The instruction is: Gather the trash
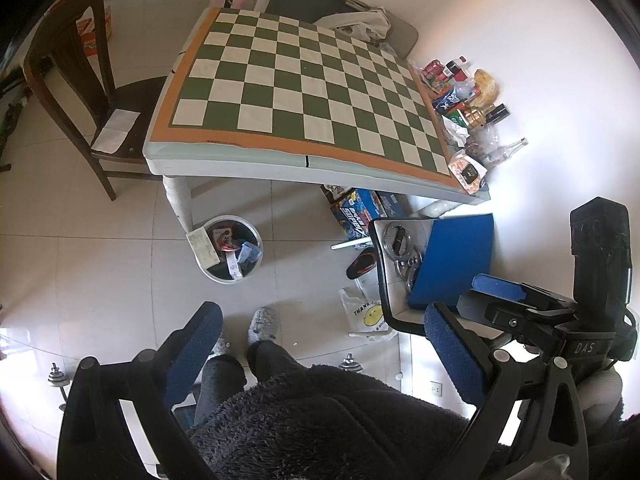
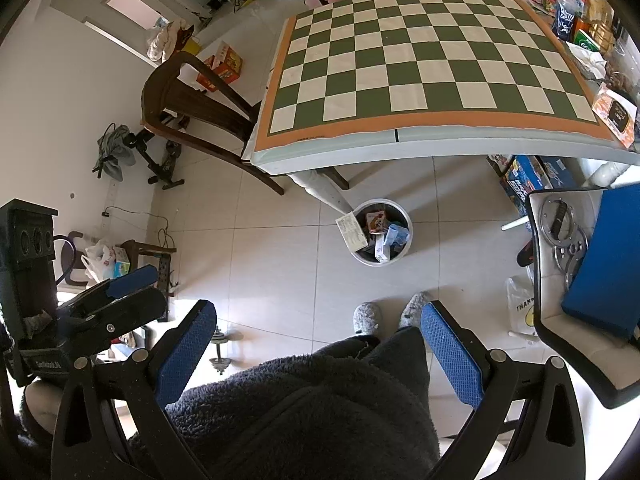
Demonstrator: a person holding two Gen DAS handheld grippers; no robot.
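Your right gripper (image 2: 318, 340) and left gripper (image 1: 322, 346) both hang with jaws wide apart, empty, over your dark fleece. Only the right view shows the dumbbell (image 2: 222, 350). Open tiled floor lies ahead to the bin (image 1: 232, 254), part-full beside the table leg. Trash (image 1: 466, 96) crowds the table's (image 1: 240, 162) far-right edge.

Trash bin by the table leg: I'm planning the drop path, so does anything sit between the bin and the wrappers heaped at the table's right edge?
Partly. The trash bin stands on the floor beside the table leg, just outside the table's front edge. The wrapper pile lies across the checkered top; only bare cloth lies between. The bin's mouth is open and already part full.
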